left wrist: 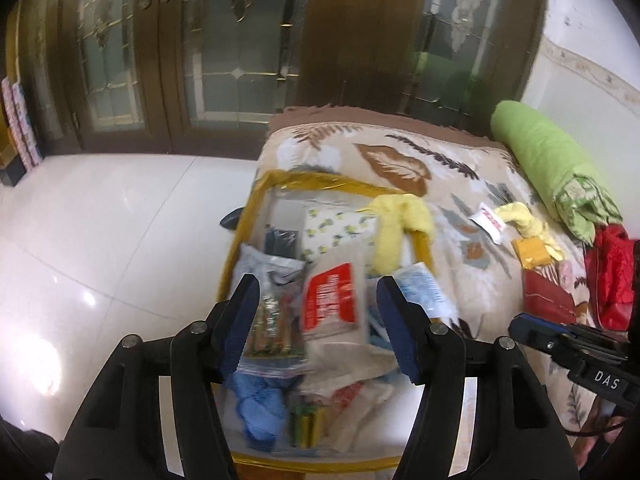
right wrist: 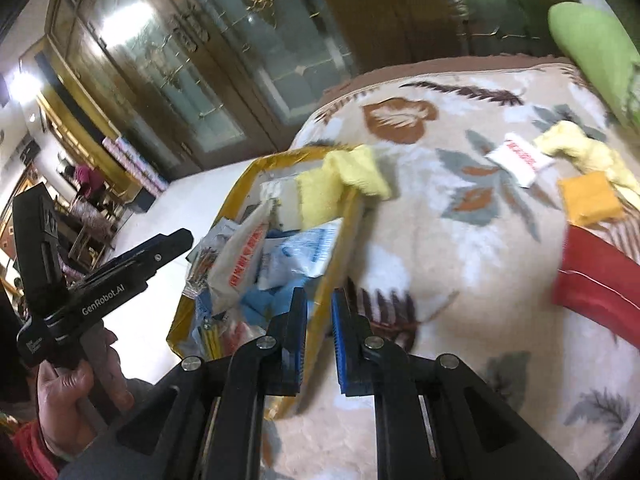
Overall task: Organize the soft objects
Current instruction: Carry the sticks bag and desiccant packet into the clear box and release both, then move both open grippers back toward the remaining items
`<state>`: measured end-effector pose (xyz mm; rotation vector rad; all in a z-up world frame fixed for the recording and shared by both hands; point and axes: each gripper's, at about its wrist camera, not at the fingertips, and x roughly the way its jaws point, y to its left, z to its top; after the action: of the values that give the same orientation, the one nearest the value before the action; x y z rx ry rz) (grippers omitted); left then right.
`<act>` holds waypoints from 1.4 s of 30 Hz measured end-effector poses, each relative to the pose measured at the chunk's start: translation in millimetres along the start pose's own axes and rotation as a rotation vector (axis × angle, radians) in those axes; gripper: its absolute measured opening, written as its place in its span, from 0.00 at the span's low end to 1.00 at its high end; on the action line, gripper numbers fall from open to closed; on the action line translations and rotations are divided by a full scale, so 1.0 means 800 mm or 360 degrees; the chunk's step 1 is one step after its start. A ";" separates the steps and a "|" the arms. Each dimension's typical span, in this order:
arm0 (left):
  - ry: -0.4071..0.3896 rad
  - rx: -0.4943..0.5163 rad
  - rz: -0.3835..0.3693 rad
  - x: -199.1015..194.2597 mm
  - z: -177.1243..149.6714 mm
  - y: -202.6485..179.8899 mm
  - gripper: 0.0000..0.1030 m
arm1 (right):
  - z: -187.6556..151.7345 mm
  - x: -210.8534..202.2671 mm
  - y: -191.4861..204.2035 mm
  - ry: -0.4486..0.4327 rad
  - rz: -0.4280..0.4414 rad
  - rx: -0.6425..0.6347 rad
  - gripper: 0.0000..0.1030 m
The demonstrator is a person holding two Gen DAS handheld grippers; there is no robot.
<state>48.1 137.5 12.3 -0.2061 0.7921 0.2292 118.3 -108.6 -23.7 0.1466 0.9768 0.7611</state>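
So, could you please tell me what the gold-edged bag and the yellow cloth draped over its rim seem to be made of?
The gold-edged bag looks like clear glossy plastic film with shiny golden trim; its contents show through the side. The yellow cloth seems soft, fuzzy terry or fleece, judging by its matte, nubby surface and limp drape.

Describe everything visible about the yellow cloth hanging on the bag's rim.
The yellow cloth is pale yellow and fluffy, like terry or microfibre. It lies crumpled and draped over the far right edge of the gold-trimmed clear bag, one end hanging inside over the packets, the other bunched on the leaf-patterned blanket. The right wrist view shows it folded over the rim. Neither gripper touches it.
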 end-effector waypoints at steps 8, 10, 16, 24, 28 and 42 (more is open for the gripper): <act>-0.0023 0.0144 -0.0042 0.000 0.006 -0.061 0.60 | -0.014 -0.046 -0.064 -0.0091 -0.0114 0.0192 0.12; -0.0026 0.0181 -0.0064 0.002 0.009 -0.076 0.60 | -0.014 -0.057 -0.081 -0.0119 -0.0148 0.0237 0.15; -0.0029 0.0290 -0.0110 0.016 0.016 -0.119 0.60 | -0.008 -0.084 -0.116 -0.0227 -0.0229 0.0305 0.67; 0.0001 0.0391 -0.0174 0.051 0.027 -0.166 0.60 | 0.008 -0.095 -0.161 -0.0270 -0.0348 0.0299 0.67; 0.0064 0.0383 -0.0280 0.077 0.041 -0.187 0.60 | 0.025 -0.094 -0.185 -0.0274 -0.0488 0.0228 0.67; 0.0379 0.0313 -0.0602 0.182 0.055 -0.266 0.60 | 0.108 -0.038 -0.246 -0.0111 -0.0812 -0.0280 0.67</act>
<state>236.3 -35.7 -42.2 -0.1950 0.9885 -0.2341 278.6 -254.3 -39.3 -0.2227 0.8272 0.3650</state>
